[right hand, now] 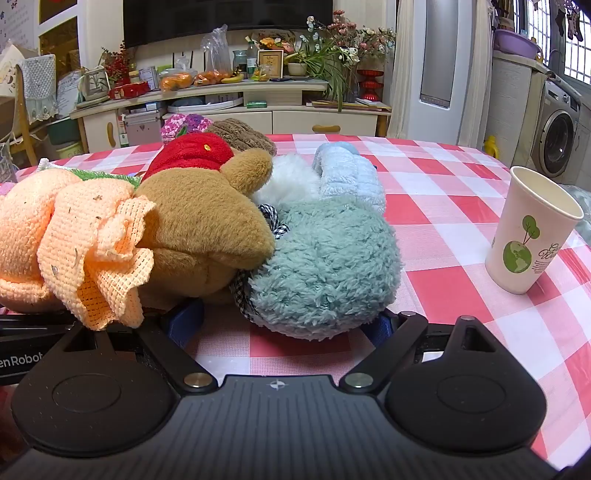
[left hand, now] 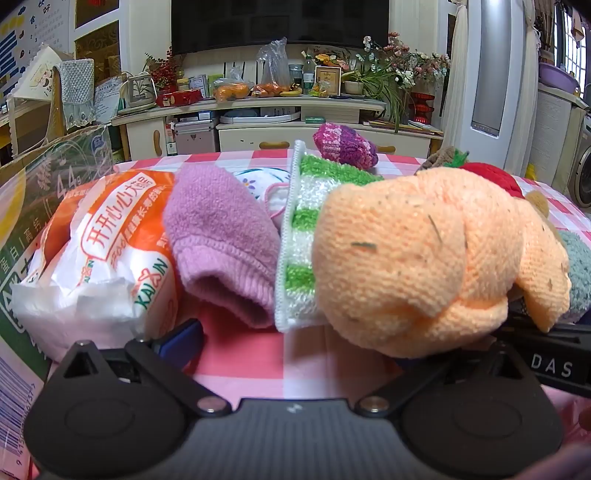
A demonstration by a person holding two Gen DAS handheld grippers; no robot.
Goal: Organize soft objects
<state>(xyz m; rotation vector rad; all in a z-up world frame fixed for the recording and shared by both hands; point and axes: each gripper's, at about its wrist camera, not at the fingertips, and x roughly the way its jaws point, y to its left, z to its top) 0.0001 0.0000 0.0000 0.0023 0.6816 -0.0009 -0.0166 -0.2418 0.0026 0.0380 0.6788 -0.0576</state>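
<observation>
Left wrist cam: left hand-held gripper (left hand: 291, 332) sitting wide open, empty, orange knit toy (left hand: 424, 258) lying just ahead on tabletop (left hand: 240, 354); right hand-held gripper (right hand: 291, 325) gaping too, teal plush (right hand: 325, 266) resting between fingers, ungripped.

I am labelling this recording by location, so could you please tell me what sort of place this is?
Most likely a home living or dining room: a television over a cluttered TV cabinet, a washing machine to the side, and a checked tablecloth.
</observation>
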